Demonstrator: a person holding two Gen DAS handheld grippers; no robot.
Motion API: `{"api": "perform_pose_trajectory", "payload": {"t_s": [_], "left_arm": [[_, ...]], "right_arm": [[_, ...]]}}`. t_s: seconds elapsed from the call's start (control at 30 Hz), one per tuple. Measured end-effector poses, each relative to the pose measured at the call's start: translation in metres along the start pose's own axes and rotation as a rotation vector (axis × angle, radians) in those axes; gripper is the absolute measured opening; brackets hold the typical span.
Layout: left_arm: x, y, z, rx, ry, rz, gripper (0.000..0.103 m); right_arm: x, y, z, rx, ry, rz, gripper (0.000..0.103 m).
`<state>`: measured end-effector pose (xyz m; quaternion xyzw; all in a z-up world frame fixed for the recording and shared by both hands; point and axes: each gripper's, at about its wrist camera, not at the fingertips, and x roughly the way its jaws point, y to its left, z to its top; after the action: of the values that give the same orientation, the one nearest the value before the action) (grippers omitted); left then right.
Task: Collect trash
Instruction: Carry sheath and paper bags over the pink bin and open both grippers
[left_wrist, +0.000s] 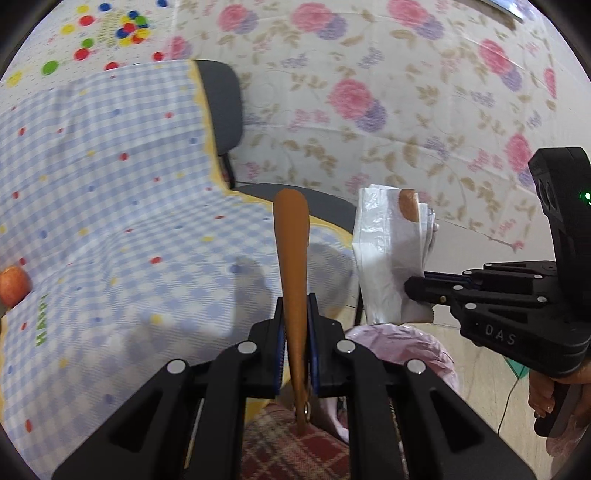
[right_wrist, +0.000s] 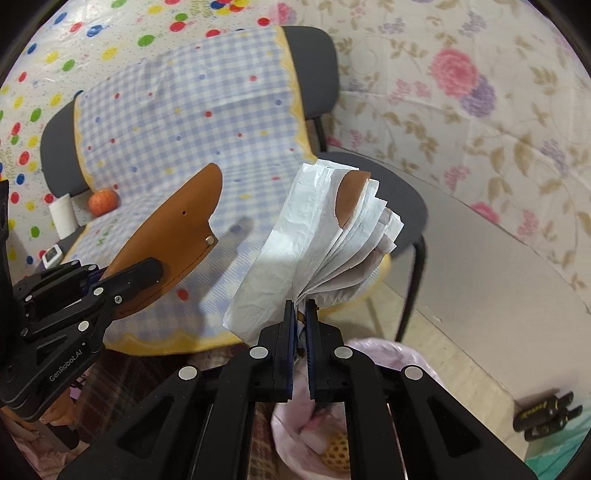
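My left gripper (left_wrist: 296, 314) is shut on a brown leather flap (left_wrist: 291, 251), held edge-on over the chair's front edge; it shows broadside in the right wrist view (right_wrist: 173, 236). My right gripper (right_wrist: 301, 314) is shut on a stack of white plastic bags (right_wrist: 317, 243) with a brown patch (right_wrist: 351, 201) showing through its handle hole. The stack also shows in the left wrist view (left_wrist: 388, 258), held by the right gripper (left_wrist: 417, 295). A bin lined with a pink bag (right_wrist: 314, 424) sits below both grippers, with a yellow item (right_wrist: 338, 452) inside.
A black chair (right_wrist: 317, 62) is covered by a blue checked cloth (right_wrist: 192, 118). On it lie an apple (right_wrist: 104, 201), a white paper roll (right_wrist: 64, 218) and a small white device (right_wrist: 51, 254). Floral sheeting (right_wrist: 461, 92) hangs behind. A black object (right_wrist: 546, 413) lies on the floor.
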<state>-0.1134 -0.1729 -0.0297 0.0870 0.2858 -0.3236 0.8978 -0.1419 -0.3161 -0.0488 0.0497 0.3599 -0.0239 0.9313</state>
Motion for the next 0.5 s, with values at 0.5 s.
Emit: {"api": "perform_pose_trajectory", "payload": {"t_s": [0.5], "left_arm": [[0.039,-0.07,-0.011,0.108,0.054,-0.14,0.009]], "right_arm": [[-0.011,-0.064,-0.053,0.137,0.072,-0.12,0.01]]}}
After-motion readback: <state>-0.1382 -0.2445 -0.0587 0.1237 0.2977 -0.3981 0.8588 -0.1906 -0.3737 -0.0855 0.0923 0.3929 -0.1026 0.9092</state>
